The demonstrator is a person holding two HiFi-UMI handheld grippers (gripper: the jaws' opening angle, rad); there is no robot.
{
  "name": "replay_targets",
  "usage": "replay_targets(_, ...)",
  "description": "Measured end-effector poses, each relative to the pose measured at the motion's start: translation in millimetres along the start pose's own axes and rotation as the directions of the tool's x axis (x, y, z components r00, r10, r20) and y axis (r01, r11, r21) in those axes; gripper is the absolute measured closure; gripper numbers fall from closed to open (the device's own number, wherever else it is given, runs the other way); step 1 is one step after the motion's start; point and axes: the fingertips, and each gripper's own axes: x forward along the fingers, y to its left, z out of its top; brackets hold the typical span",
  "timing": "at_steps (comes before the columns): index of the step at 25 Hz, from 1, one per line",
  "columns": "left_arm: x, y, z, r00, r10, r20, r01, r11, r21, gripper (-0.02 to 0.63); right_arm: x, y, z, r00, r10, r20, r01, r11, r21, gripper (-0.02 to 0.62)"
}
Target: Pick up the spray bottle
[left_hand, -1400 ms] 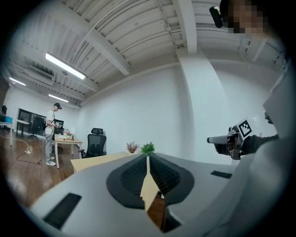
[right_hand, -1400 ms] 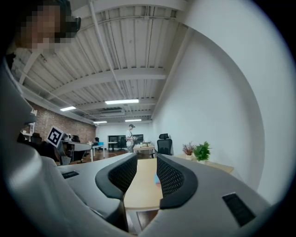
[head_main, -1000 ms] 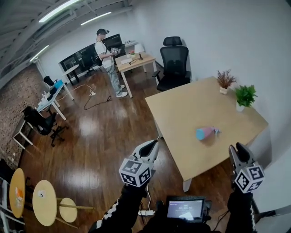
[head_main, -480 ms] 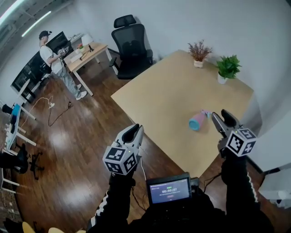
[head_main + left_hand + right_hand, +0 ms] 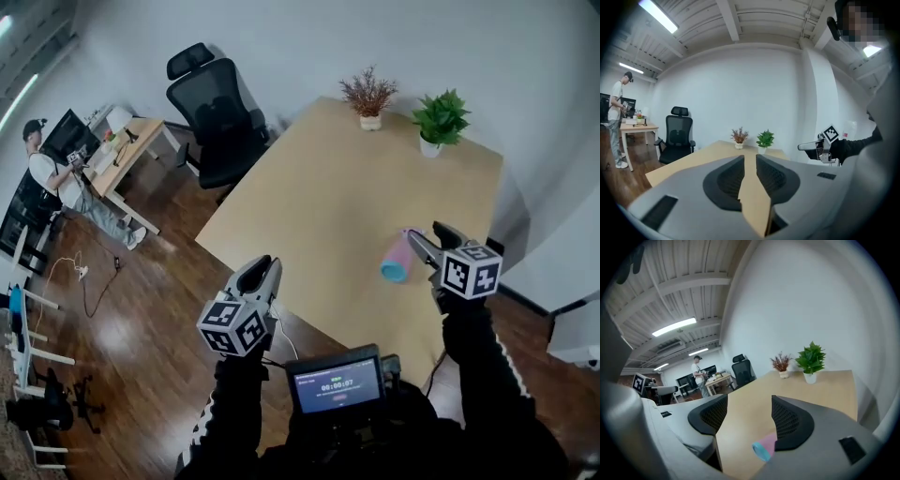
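Spray bottle (image 5: 397, 257) lies on its side on the wide wooden table (image 5: 328, 197), lower right in the head view. It looks like light, smooth plastic, rigid but apt to roll, so I'd clamp across its pink body. My right gripper (image 5: 427, 240), just beside it, is opening, empty; my left gripper (image 5: 263, 272) holds nothing, jaws a slit apart

A pale wooden table (image 5: 319, 216) stands on the dark floor, and three things rest on it. The spray bottle (image 5: 397, 259) lies on its side close to the table's right edge, pink in the body, blue end toward the near edge. Well beyond the bottle, at the far edge, a green plant (image 5: 439, 120) stands upright in a white pot. Left of it is a reddish dried plant (image 5: 368, 97) in a small pale pot.
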Motion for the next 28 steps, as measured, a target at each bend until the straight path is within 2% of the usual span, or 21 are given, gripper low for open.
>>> replay_targets(4, 51, 101, 0, 0.995, -0.094, -0.025, 0.095, 0.995, 0.016, 0.517, 90, 2, -16, 0.992, -0.109, -0.063, 0.111, 0.993, 0.04, 0.302)
replay_targets(7, 96, 172, -11, 0.985, -0.162, -0.056, 0.164, 0.986, 0.018, 0.515, 163, -4, -41, 0.974, -0.186, -0.131, 0.2, 0.974, 0.107, 0.302)
replay_targets(8, 112, 191, -13, 0.979, -0.191, -0.07, 0.193, 0.981, 0.023, 0.517, 183, -9, -51, 0.963, -0.214, -0.164, 0.236, 0.963, 0.129, 0.307)
replay_targets(9, 127, 208, -15, 0.972, -0.22, -0.086, 0.222, 0.975, 0.025, 0.516, 201, -13, -61, 0.949, -0.24, -0.203, 0.271, 0.951, 0.146, 0.278)
replay_targets(12, 159, 243, -25, 0.946, -0.295, -0.139, 0.298, 0.954, 0.008, 0.517, 236, -24, -100, 0.894, -0.296, -0.335, 0.368, 0.913, 0.177, 0.278)
replay_targets(16, 210, 245, -34, 0.912, -0.358, -0.202, 0.365, 0.931, -0.004, 0.517, 261, -61, -145, 0.813, -0.315, -0.49, 0.453, 0.87, 0.193, 0.278)
replay_targets(20, 270, 227, -34, 0.912, -0.343, -0.223, 0.354, 0.935, 0.007, 0.516, 273, -111, -185, 0.74, -0.305, -0.6, 0.532, 0.81, 0.244, 0.278)
replay_targets(21, 284, 222, -37, 0.911, -0.337, -0.237, 0.35, 0.937, 0.015, 0.516, 279, -120, -193, 0.733, -0.286, -0.617, 0.534, 0.804, 0.261, 0.28)
replay_targets(22, 297, 217, -41, 0.905, -0.338, -0.257, 0.355, 0.935, 0.022, 0.515, 286, -127, -199, 0.736, -0.265, -0.623, 0.53, 0.799, 0.285, 0.252)
replay_targets(25, 331, 204, -58, 0.874, -0.372, -0.313, 0.398, 0.917, 0.022, 0.517, 305, -141, -205, 0.75, -0.227, -0.622, 0.523, 0.779, 0.346, 0.184)
replay_targets(28, 361, 204, -77, 0.853, -0.392, -0.345, 0.416, 0.909, -0.006, 0.515, 322, -145, -210, 0.741, -0.22, -0.634, 0.533, 0.768, 0.356, 0.175)
